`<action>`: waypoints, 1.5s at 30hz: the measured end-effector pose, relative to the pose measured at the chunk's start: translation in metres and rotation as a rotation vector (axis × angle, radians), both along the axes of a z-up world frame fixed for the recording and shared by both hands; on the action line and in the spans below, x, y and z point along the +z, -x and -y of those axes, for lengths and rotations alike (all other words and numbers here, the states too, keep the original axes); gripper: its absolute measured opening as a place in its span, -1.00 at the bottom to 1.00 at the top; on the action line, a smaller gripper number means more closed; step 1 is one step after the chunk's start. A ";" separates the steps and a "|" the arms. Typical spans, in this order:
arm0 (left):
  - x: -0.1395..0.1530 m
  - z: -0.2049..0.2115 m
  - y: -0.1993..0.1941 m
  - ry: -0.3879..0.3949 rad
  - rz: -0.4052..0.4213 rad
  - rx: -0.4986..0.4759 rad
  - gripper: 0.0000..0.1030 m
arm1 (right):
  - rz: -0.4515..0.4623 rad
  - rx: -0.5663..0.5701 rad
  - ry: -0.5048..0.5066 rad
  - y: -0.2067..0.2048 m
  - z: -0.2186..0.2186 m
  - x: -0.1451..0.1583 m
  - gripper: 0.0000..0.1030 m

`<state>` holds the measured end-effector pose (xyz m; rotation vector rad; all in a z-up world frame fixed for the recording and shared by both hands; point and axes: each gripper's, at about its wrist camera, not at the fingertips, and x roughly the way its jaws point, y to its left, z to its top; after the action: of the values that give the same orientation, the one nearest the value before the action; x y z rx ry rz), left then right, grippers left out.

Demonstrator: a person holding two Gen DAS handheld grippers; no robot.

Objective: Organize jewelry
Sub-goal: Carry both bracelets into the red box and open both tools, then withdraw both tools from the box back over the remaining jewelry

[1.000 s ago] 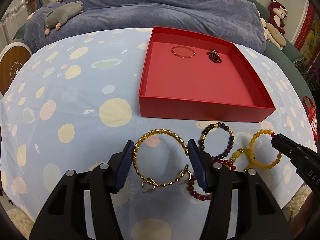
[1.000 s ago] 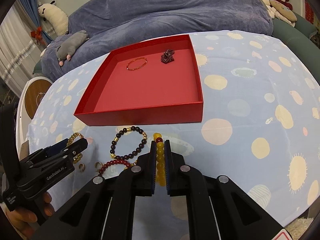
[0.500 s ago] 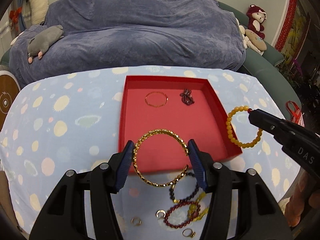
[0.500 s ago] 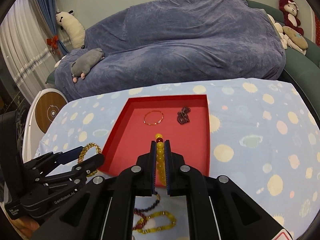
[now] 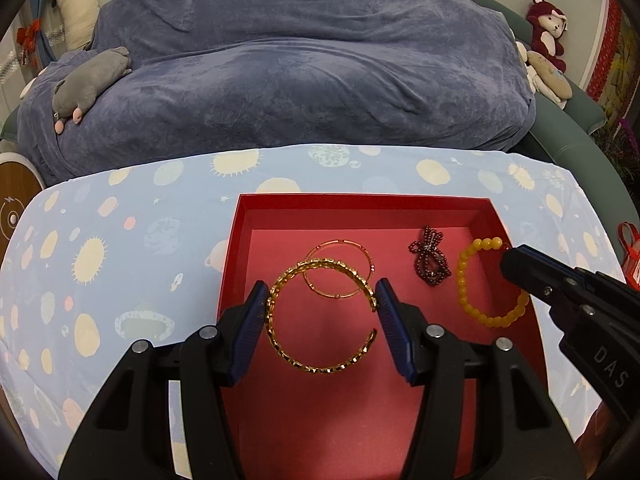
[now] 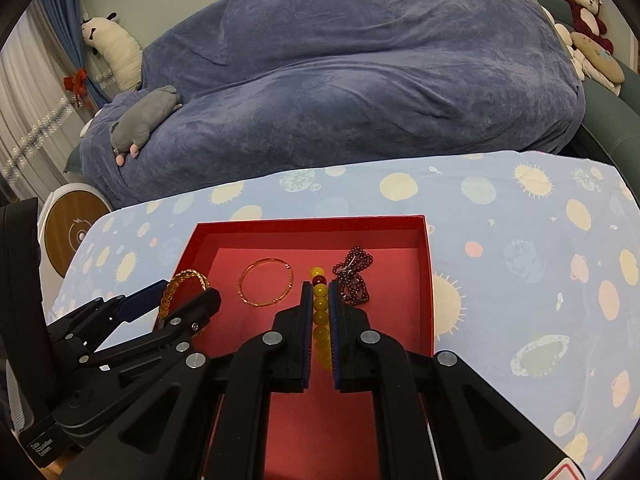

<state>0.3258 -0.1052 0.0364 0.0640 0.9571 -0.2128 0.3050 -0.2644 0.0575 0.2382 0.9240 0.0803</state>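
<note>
Left gripper (image 5: 322, 312) held the gold chain bangle (image 5: 320, 316) over the red box (image 5: 360, 204), fingers spread wide and pressing its outer rim on both sides, left fingers (image 5: 256, 324) against one side of the ring. The bangle was an open C-shape, gap on the right near the finger, so it looked springy rather than rigid; squeeze across the closed arc, not the gap, or it would likely flex and pop out. Metal links looked light, slippery against the pads.

Right gripper (image 6: 320, 308) had its fingers nearly closed, clamped on the yellow bead bracelet (image 6: 320, 320); it hung over the box's right half, seen as a full loop in the left wrist view (image 5: 486, 280). Beads were probably strung on elastic, so soft and floppy, light, round and prone to rolling between pads. Pinching across one or two beads, as here, seemed the sound hold. One dark red bead (image 6: 319, 280) sat near the top of the string.

Already lying on the box floor: a thin gold bangle (image 5: 340, 270) and a dark red bead bundle (image 5: 428, 256), near each other toward the back wall. The thin bangle lay partly under the held chain bangle in view; whether they touched could not be told. The box stood on the tabletop (image 6: 520, 240) with its spotted blue cloth.

Judgement: both pieces were fit to drop from low height; neither looked fragile.
</note>
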 end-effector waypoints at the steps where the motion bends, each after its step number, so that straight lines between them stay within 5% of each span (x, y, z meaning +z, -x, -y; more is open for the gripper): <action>1: -0.004 0.002 -0.002 -0.005 -0.006 0.001 0.02 | -0.009 -0.002 0.002 -0.003 0.001 -0.005 -0.86; 9: -0.026 0.009 -0.017 -0.024 -0.041 0.003 0.02 | -0.055 -0.005 0.032 -0.013 -0.001 -0.028 -0.85; 14: -0.028 0.010 -0.017 -0.033 -0.040 0.021 0.21 | -0.046 -0.051 0.028 -0.011 0.007 -0.026 -0.39; 17: -0.022 0.011 -0.013 -0.047 -0.015 0.025 0.38 | -0.029 -0.058 0.039 -0.005 0.010 -0.020 -0.34; 26: -0.004 0.007 0.006 -0.043 0.011 0.038 0.41 | -0.015 -0.077 0.032 0.024 0.021 -0.009 -0.25; 37: 0.016 -0.038 0.086 -0.025 0.027 0.051 0.49 | -0.005 -0.052 0.039 0.115 0.012 0.011 -0.25; 45: -0.003 -0.085 0.172 -0.031 -0.031 0.091 0.49 | -0.083 -0.038 0.024 0.195 -0.012 -0.009 -0.25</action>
<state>0.1534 -0.0204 0.0334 0.0457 0.9921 -0.1156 0.1103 -0.2524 0.0483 0.2381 1.0019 0.0247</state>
